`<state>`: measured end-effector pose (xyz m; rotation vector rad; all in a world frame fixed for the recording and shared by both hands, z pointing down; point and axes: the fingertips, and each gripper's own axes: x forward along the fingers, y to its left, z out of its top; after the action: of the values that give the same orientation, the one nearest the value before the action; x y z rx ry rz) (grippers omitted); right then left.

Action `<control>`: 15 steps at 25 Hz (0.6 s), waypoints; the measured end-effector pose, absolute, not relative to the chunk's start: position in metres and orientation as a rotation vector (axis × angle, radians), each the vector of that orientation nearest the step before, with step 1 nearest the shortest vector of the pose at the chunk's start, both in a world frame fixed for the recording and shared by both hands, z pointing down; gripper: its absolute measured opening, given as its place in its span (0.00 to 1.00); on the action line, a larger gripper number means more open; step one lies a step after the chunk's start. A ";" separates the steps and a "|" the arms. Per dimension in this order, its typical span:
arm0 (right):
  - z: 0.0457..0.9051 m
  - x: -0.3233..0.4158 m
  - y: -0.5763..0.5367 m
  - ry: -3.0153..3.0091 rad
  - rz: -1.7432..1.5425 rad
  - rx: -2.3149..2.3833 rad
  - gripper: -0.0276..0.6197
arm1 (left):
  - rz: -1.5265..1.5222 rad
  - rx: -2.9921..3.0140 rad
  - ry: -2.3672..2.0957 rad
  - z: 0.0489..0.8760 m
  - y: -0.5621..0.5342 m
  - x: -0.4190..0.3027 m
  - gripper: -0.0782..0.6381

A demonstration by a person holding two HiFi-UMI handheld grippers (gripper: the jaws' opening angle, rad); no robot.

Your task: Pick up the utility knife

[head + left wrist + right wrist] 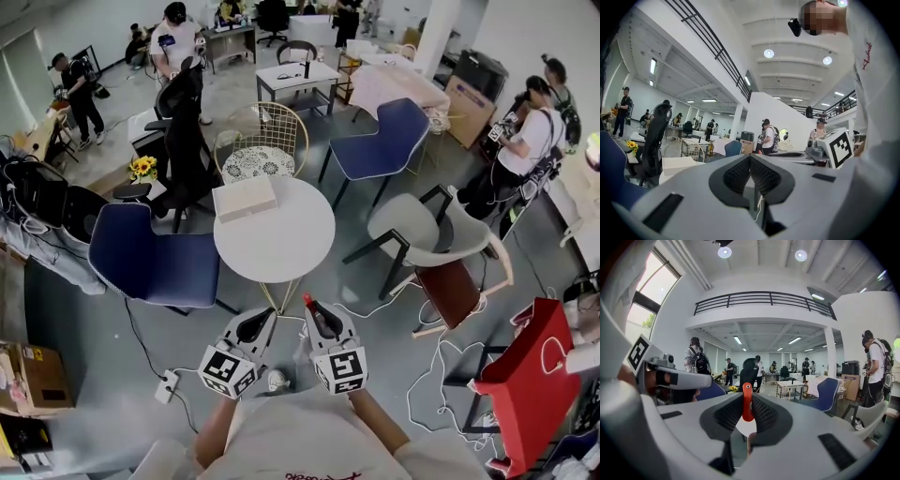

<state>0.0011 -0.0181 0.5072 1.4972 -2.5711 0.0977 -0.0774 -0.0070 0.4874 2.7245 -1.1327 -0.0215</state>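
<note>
Figure: I hold both grippers just short of the near rim of the round white table (281, 239). The right gripper (312, 310) is clamped on the red utility knife (747, 401), which sits edge-on between the pads, its tip pointing toward the table and off the tabletop. The left gripper (750, 164), beside it, has its jaws pressed together with nothing between them. A pale box (245, 198) lies at the table's far side.

No text, label or number can be read anywhere.
</note>
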 end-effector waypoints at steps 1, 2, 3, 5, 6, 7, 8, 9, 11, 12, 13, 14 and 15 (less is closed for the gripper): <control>0.507 0.001 -0.016 -2.571 0.093 1.496 0.14 | -0.023 2.727 -1.131 0.487 -0.005 -0.077 0.13; 0.507 0.001 -0.014 -2.571 0.090 1.495 0.14 | -0.024 2.729 -1.128 0.487 -0.003 -0.077 0.13; 0.507 0.000 -0.012 -2.570 0.088 1.495 0.14 | -0.022 2.730 -1.126 0.488 -0.001 -0.077 0.13; 0.507 0.000 -0.008 -2.570 0.088 1.499 0.14 | -0.017 2.731 -1.122 0.488 0.002 -0.078 0.13; 0.506 0.000 -0.007 -2.569 0.087 1.500 0.14 | -0.015 2.733 -1.121 0.488 0.003 -0.078 0.13; 0.506 -0.001 -0.006 -2.570 0.085 1.499 0.14 | -0.015 2.734 -1.121 0.487 0.004 -0.078 0.13; 0.505 -0.001 -0.006 -2.569 0.083 1.499 0.14 | -0.018 2.735 -1.121 0.486 0.004 -0.079 0.13; 0.505 -0.002 -0.006 -2.569 0.083 1.500 0.14 | -0.023 2.734 -1.120 0.485 0.004 -0.079 0.13; 0.505 -0.003 -0.006 -2.570 0.083 1.502 0.14 | -0.033 2.729 -1.116 0.484 0.004 -0.080 0.13; 0.505 -0.003 -0.006 -2.571 0.082 1.503 0.14 | -0.035 2.728 -1.115 0.484 0.004 -0.080 0.13; 0.505 -0.004 -0.006 -2.571 0.081 1.502 0.14 | -0.033 2.728 -1.115 0.485 0.004 -0.081 0.13; 0.505 -0.005 -0.006 -2.571 0.079 1.502 0.14 | -0.031 2.727 -1.115 0.486 0.004 -0.081 0.13; 0.505 -0.005 -0.006 -2.570 0.078 1.502 0.14 | -0.031 2.726 -1.115 0.487 0.004 -0.081 0.13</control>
<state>-0.0051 -0.0058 0.5048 1.5018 -2.5700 0.0782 -0.0812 0.0038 0.4869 2.7263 -1.1153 -0.0310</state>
